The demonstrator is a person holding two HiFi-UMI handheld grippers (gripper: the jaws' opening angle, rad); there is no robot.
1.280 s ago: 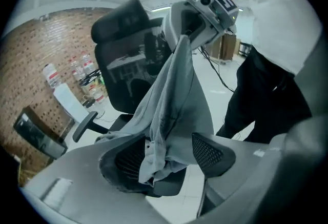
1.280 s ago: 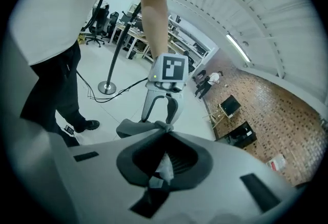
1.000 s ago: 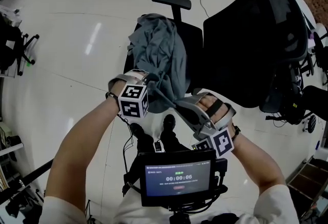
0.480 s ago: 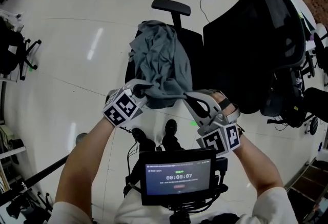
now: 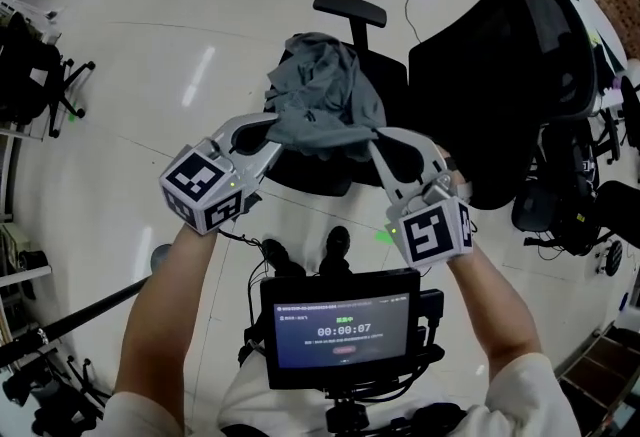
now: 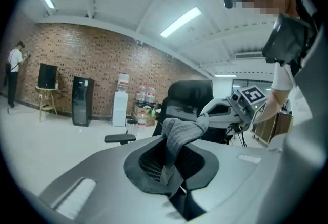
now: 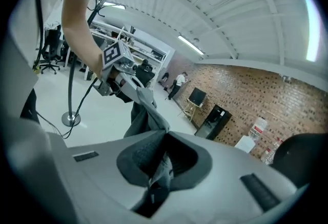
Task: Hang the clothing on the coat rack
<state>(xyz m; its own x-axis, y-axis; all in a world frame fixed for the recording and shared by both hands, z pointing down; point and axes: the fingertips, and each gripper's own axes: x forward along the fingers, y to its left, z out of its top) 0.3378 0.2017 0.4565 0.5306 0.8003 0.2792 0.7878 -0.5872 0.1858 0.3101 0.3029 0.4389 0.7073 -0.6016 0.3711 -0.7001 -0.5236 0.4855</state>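
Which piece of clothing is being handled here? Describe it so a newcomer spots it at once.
In the head view, find the smaller black office chair with a headrest, left of the larger black chair. Over it hangs a crumpled grey-blue garment, pinched between the left gripper and the right gripper. It is the only cloth thing among black chairs.

Ceiling light strips light the room brightly and evenly, laying a streak of glare on the glossy white floor in the head view, where the grey clothing shows its folds but the black chairs sink to flat dark. All three views bend strongly toward their edges and go black at the corners. Close to the lens, the left tool and right tool look soft and slightly smeared.
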